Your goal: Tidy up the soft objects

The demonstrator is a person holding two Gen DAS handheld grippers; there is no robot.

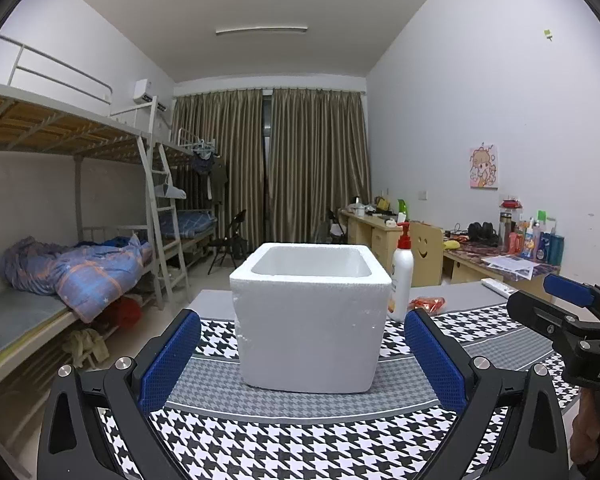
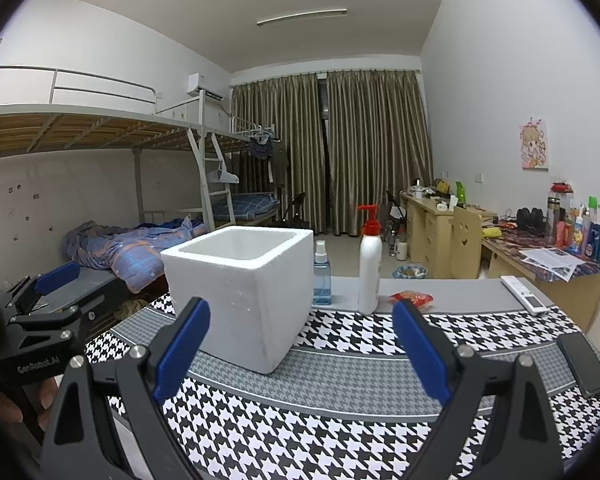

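A white foam box [image 1: 310, 316] stands open-topped on the houndstooth cloth [image 1: 300, 448], straight ahead of my left gripper [image 1: 304, 330], which is open with nothing between its blue pads. In the right wrist view the foam box [image 2: 244, 296] sits left of centre, and my right gripper [image 2: 302, 320] is open and empty too. A red crinkled packet [image 2: 412, 298] lies behind the box to the right, also visible as the packet [image 1: 427, 304] in the left view. The inside of the box looks empty as far as I can see.
A white pump bottle [image 2: 370, 276] and a blue spray bottle [image 2: 321, 280] stand behind the box. A white remote [image 2: 524, 294] and a dark phone [image 2: 584, 366] lie on the table's right side. Bunk beds [image 1: 60, 264] stand left, desks [image 1: 500, 264] right.
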